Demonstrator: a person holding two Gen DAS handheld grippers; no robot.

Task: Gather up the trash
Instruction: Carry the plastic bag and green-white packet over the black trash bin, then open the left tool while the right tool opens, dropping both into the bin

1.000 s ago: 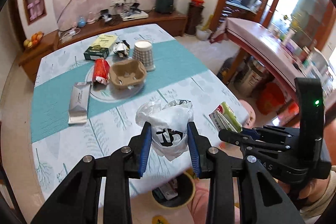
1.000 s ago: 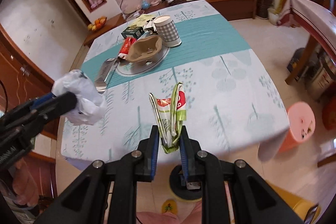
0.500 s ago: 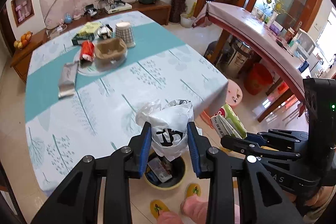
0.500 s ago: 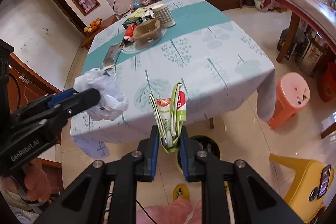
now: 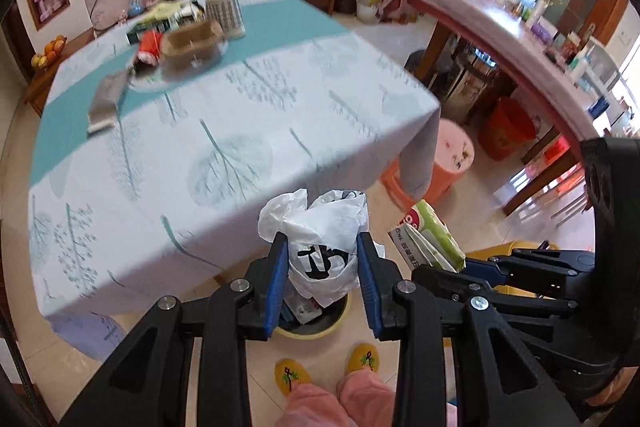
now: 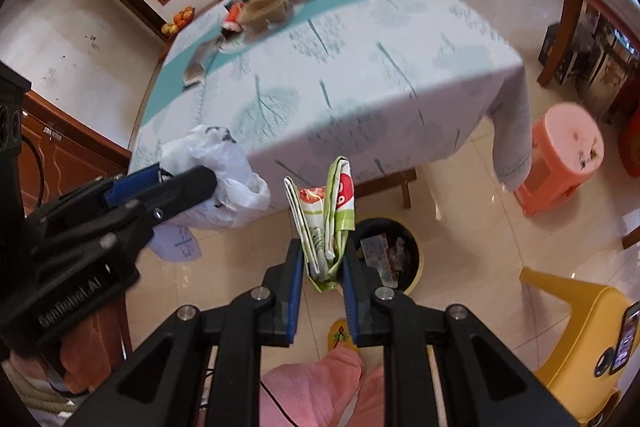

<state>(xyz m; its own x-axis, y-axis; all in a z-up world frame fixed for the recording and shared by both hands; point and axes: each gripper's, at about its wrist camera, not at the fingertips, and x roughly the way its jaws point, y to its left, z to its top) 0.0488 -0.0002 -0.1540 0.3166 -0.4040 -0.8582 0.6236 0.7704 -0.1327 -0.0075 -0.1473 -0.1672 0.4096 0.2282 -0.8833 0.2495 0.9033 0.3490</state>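
Left wrist view: the left tool [image 5: 322, 281] has its jaws partly closed on the white plastic bag [image 5: 320, 243], which bulges up between the blue pads [image 5: 276, 279].
Right wrist view: the right tool [image 6: 322, 281] is pinched almost fully together on the folded green and red wrapper [image 6: 326, 219], which stands upright out of the jaws.
Trash bin: the bin [image 6: 414, 255] stands on the floor by the near edge of the desk [image 6: 360, 75]; in the right view it is at 2 o'clock from the wrapper, in the left view it shows at 6 o'clock, just under the bag.
What changed: one second ago both tools were over the desk top; now both have come back and down, and they hang over the floor in front of the desk. The grip of each tool is the same as before.
Meaning for the task: I judge that both pieces are carried to the bin and the release is the next step; the bag is nearly above the opening, the wrapper a little to the side.
Left on the desk: a red packet [image 5: 149, 47], a cardboard tray [image 5: 192, 41], a checked cup [image 5: 224, 13] and a silver pouch [image 5: 105, 103] at 11 o'clock, well apart from the tools, so more trash is not yet collected.
Person: yellow slippers [image 5: 290, 375] and pink trousers show at 6 o'clock, beside the bin.
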